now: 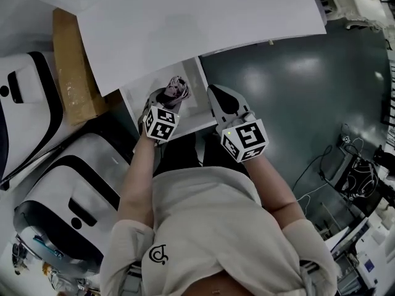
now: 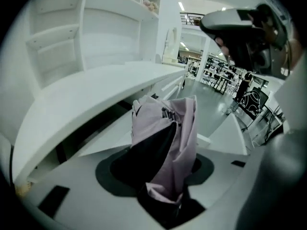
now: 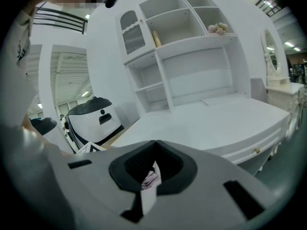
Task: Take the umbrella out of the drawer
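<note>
The left gripper [image 2: 160, 175] is seen closed on a folded umbrella [image 2: 165, 133]. Its dark pads are pressed against the lower end of the bundle, and the lilac and dark fabric stands up out of the jaws, tilted slightly. In the head view the umbrella is shown over the inside of the open white drawer [image 1: 133, 103], towards the drawer's middle. Whether its fabric touches the drawer cannot be told. The right gripper [image 3: 153, 143] is held just beside the drawer's right edge. Its jaws are brought together at the tips and nothing is clamped between them; a scrap of pale fabric is glimpsed through the gap behind the tips. Both grippers are carried on the person's forearms [image 1: 139, 177], which reach towards the drawer from the near side. The drawer is pulled out from under a broad white desk top [image 1: 197, 23], which lies on its far side. White shelving [image 3: 182, 32] is stacked at the back of the desk. To the right of the drawer a dark glossy floor [image 1: 290, 91] is seen. To the left of the drawer a brown cardboard piece [image 1: 74, 66] is propped, and past it rounded white machines with black trim [image 1: 68, 196] are parked.
</note>
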Demonstrator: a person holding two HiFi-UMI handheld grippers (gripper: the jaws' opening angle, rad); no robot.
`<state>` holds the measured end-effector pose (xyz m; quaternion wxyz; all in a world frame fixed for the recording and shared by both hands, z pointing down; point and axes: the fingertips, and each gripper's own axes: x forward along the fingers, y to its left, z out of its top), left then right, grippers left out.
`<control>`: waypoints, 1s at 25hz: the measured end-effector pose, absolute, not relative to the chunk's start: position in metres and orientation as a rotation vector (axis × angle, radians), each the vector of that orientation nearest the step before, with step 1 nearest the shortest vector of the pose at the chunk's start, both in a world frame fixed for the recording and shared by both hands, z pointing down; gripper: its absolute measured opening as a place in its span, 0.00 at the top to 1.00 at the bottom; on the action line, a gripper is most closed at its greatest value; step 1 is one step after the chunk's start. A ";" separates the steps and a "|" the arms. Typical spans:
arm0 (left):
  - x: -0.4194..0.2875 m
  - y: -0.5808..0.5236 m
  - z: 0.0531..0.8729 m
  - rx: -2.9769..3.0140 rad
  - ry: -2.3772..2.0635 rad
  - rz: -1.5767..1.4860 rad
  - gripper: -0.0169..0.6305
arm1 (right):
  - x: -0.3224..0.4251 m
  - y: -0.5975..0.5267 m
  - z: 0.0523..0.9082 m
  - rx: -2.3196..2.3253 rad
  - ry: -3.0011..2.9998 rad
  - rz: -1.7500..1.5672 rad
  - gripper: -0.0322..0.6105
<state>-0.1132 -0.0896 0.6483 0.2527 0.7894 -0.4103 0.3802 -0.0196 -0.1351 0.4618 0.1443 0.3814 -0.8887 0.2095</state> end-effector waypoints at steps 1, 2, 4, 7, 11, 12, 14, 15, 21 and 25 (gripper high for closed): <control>-0.114 -0.091 0.636 2.159 -1.136 1.013 0.61 | -0.022 -0.136 0.455 1.095 -2.573 0.587 0.94; -0.115 -0.092 0.624 2.174 -1.158 0.995 0.61 | -0.023 -0.136 0.449 1.091 -2.584 0.570 0.94; -0.119 -0.095 0.599 2.205 -1.205 0.961 0.61 | -0.027 -0.134 0.437 1.079 -2.603 0.535 0.94; -0.126 -0.100 0.560 2.237 -1.285 0.894 0.61 | -0.034 -0.130 0.422 1.053 -2.631 0.476 0.94; -0.131 -0.101 0.509 2.277 -1.376 0.777 0.61 | -0.036 -0.129 0.405 1.040 -2.650 0.405 0.94; -0.132 -0.101 0.496 2.291 -1.400 0.750 0.61 | -0.036 -0.129 0.400 1.044 -2.657 0.389 0.94; -0.136 -0.103 0.467 2.328 -1.453 0.700 0.61 | -0.035 -0.131 0.388 1.050 -2.676 0.362 0.94; -0.139 -0.104 0.454 2.345 -1.481 0.676 0.61 | -0.036 -0.131 0.383 1.051 -2.688 0.350 0.94; -0.168 -0.098 0.389 2.377 -1.644 0.497 0.61 | -0.046 -0.127 0.359 1.065 -2.746 0.306 0.94; -0.192 -0.086 0.349 2.373 -1.757 0.375 0.61 | -0.062 -0.118 0.349 1.023 -2.789 0.266 0.94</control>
